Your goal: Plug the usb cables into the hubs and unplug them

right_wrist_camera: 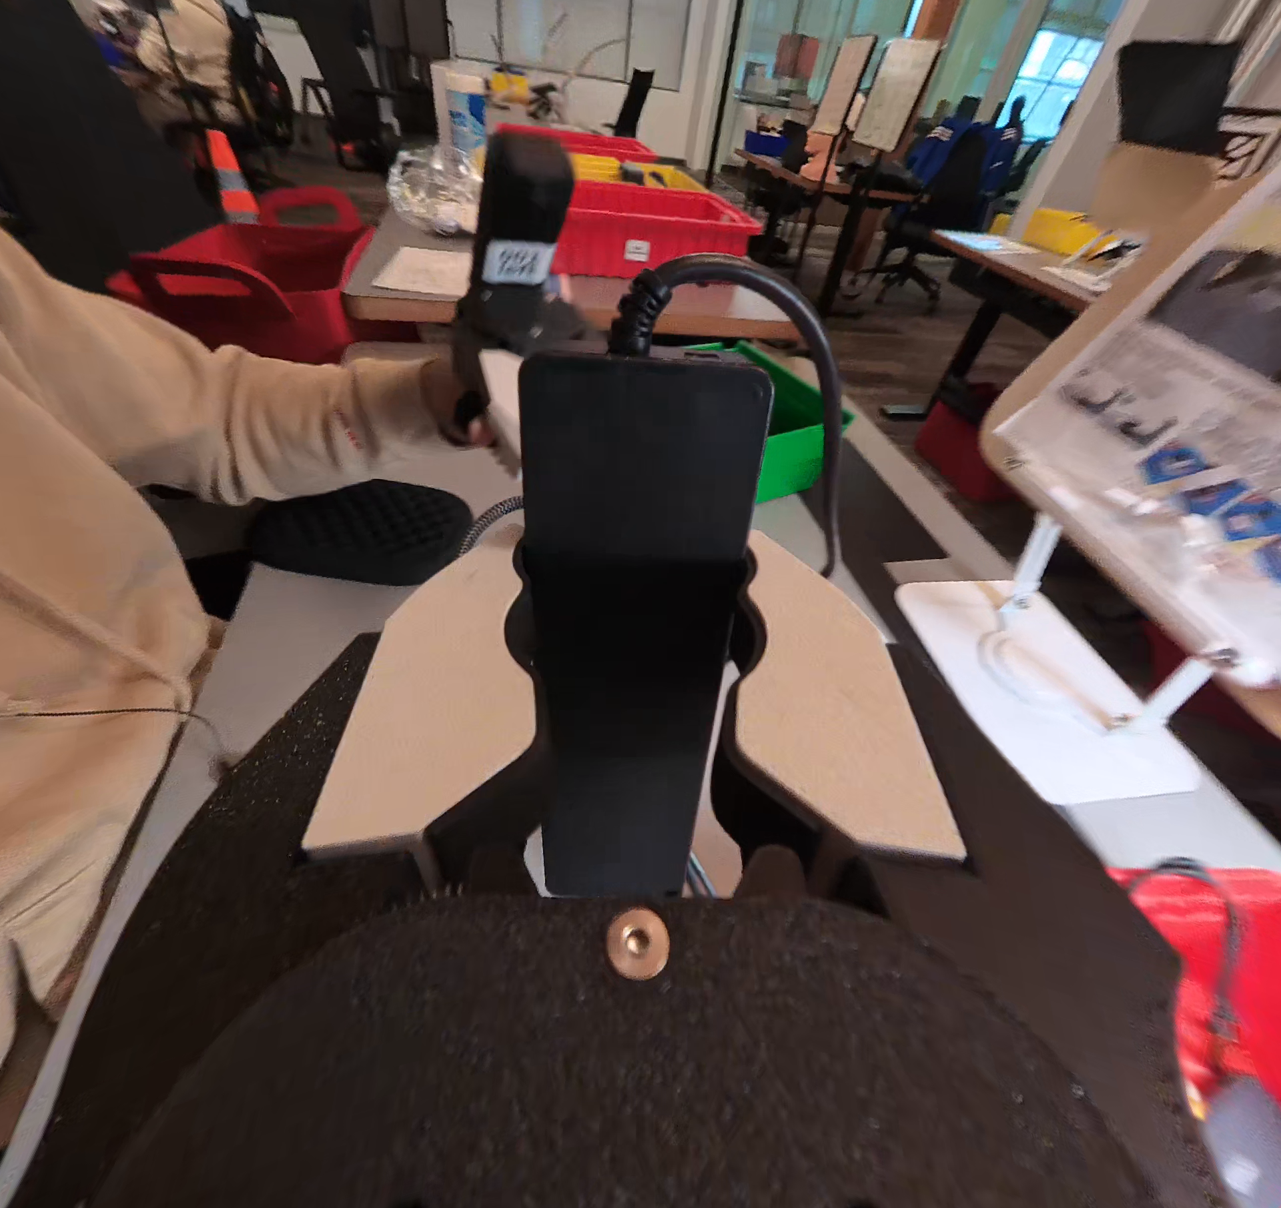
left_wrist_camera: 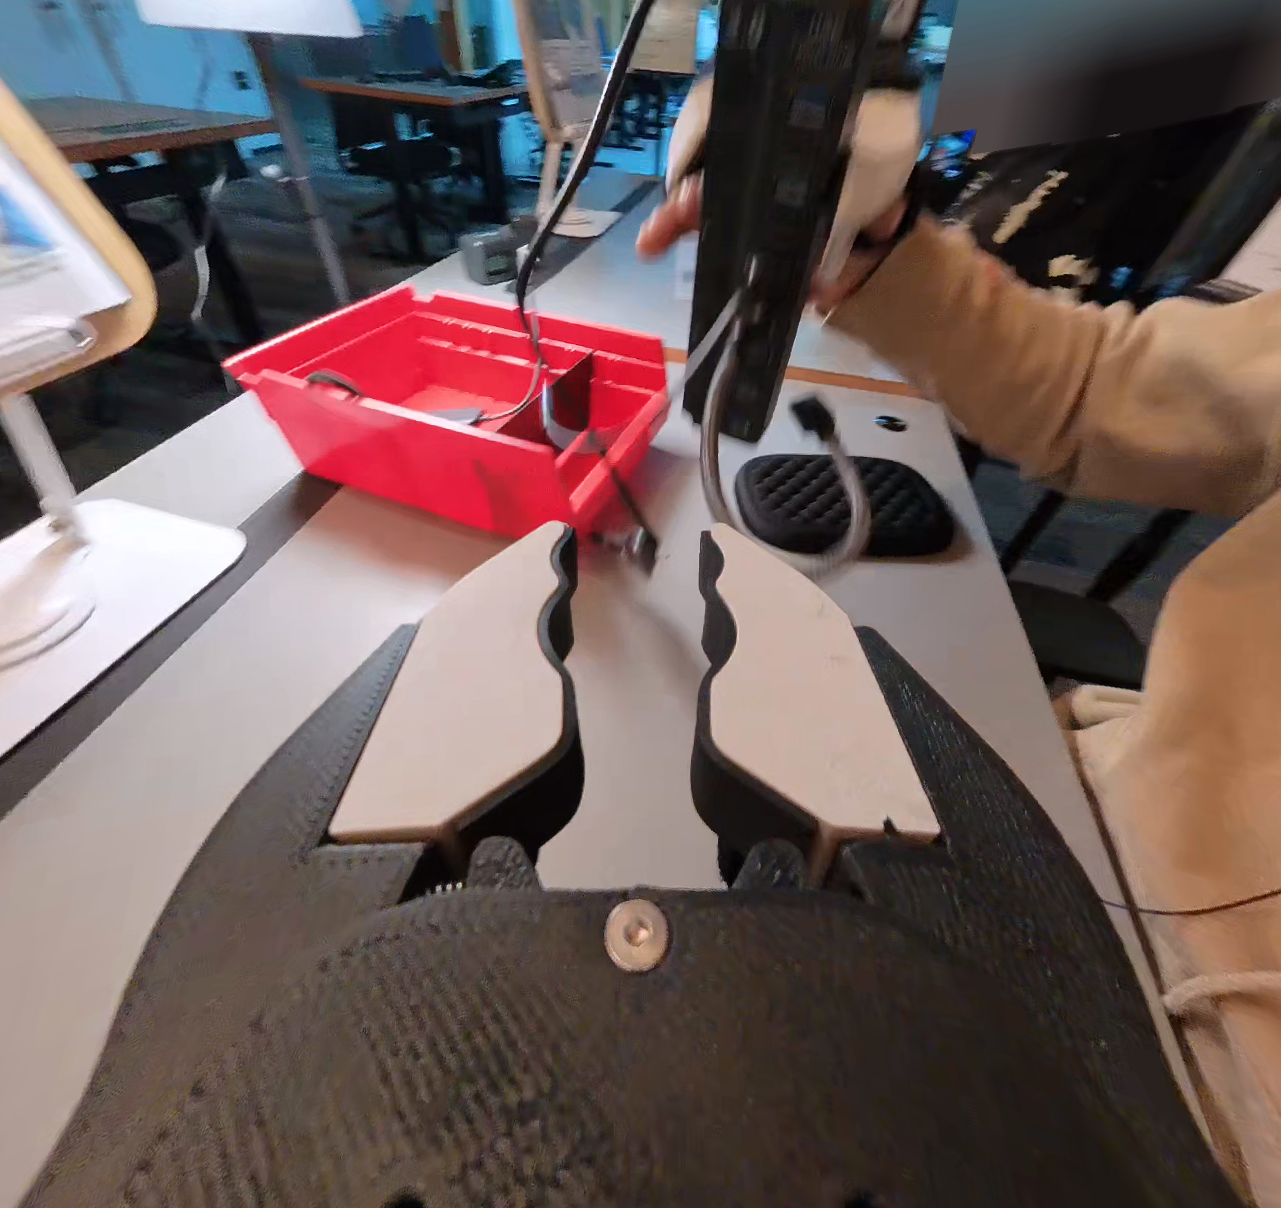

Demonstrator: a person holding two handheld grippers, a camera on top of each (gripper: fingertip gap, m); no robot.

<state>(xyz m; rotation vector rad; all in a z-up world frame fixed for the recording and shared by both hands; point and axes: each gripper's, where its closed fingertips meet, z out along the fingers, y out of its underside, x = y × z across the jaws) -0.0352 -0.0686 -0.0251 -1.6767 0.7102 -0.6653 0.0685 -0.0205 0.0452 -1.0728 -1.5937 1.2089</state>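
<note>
My left gripper (left_wrist_camera: 634, 554) is open, low over the grey table (left_wrist_camera: 291, 620). A small, blurred USB plug (left_wrist_camera: 636, 543) on a thin black cable (left_wrist_camera: 619, 482) lies just at its fingertips, untouched. My right gripper (right_wrist_camera: 634, 551) is shut on a black hub (right_wrist_camera: 645, 454) and holds it upright above the table. In the left wrist view the hub (left_wrist_camera: 776, 204) stands tall at the upper right, with a hand behind it. A thick black cable (right_wrist_camera: 811, 357) leaves its top. A braided grey cable (left_wrist_camera: 856, 516) hangs from it and ends in a loose black plug (left_wrist_camera: 809, 412).
A red bin (left_wrist_camera: 416, 454) with a black divider and cables stands behind the left gripper. A black wrist rest (left_wrist_camera: 894, 516) lies right of it. A white stand base (left_wrist_camera: 104, 586) is at the left. A green bin (right_wrist_camera: 797, 440) sits past the hub. A person's beige sleeve (left_wrist_camera: 1040, 398) reaches in.
</note>
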